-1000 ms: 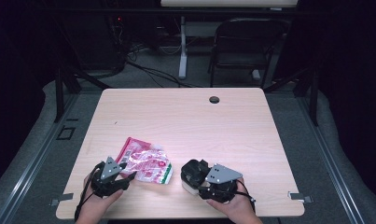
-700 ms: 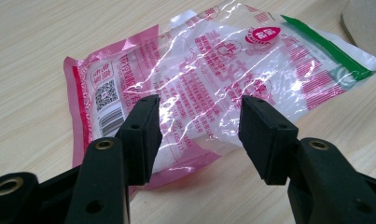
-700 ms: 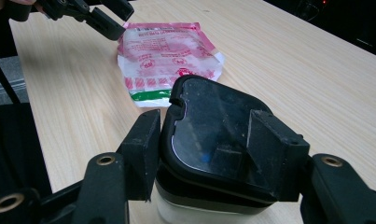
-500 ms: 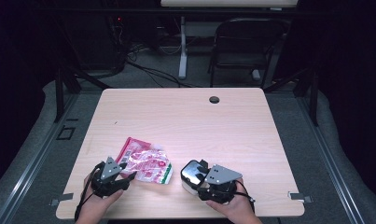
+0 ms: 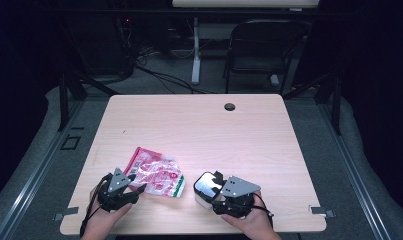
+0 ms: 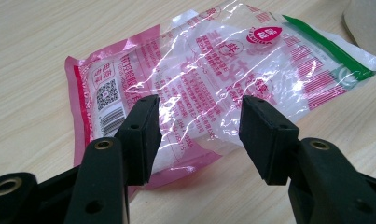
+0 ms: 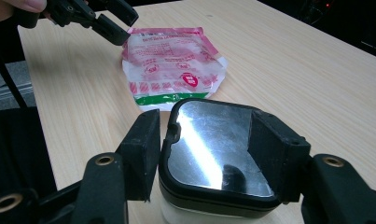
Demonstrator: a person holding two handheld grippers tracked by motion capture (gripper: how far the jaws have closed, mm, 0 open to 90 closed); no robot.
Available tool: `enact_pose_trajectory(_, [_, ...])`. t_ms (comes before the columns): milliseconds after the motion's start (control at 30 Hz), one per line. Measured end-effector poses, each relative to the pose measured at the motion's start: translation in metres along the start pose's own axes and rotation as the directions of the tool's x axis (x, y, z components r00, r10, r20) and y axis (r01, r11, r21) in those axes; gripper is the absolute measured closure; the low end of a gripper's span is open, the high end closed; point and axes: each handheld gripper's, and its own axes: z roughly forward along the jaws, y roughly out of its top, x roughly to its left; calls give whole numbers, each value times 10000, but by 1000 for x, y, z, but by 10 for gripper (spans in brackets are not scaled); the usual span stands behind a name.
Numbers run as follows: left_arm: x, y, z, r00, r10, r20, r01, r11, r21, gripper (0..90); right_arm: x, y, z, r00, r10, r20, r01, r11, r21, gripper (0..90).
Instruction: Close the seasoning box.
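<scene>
Resting low, both hands (image 5: 105, 220) (level)

One bag (image 5: 156, 173), one box (image 5: 207, 187) with one lid (image 7: 217, 147), two grippers, left (image 5: 139, 189) and right (image 5: 209, 186), one table (image 5: 199, 130), one chair (image 5: 261, 47).

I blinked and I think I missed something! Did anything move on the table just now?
Hardly anything. The right gripper stays clamped on the box with the shiny lid, which looks tipped a touch differently than before. The left gripper keeps hovering open over the near end of the pink plastic bag, not pinching it. The bag lies where it was on the table.
</scene>
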Motion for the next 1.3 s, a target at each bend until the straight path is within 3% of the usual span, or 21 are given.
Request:
enact_pose_trajectory(467, [1, 0, 0, 10000, 1, -51, -1, 10000, -22, 481, -1, 0, -2, 10000, -19, 43, 19, 10000, -3, 441])
enact_pose_trajectory(933, [3, -1, -1, 9999, -76, -109, 75, 10000, -56, 480, -19, 0, -15, 9967, 635, 502, -615, 9973, -400, 441])
enact_pose_trajectory(1067, [5, -1, -2, 9998, -121, -162, 120, 9999, -85, 480, -27, -2, -19, 9921, 930, 846, -895, 9950, -447, 441])
enact_pose_trajectory(1300, [7, -2, -3, 9996, -168, -214, 165, 9998, -107, 479, -45, -7, -30, 9762, 1555, 1508, -1502, 9876, -462, 441])
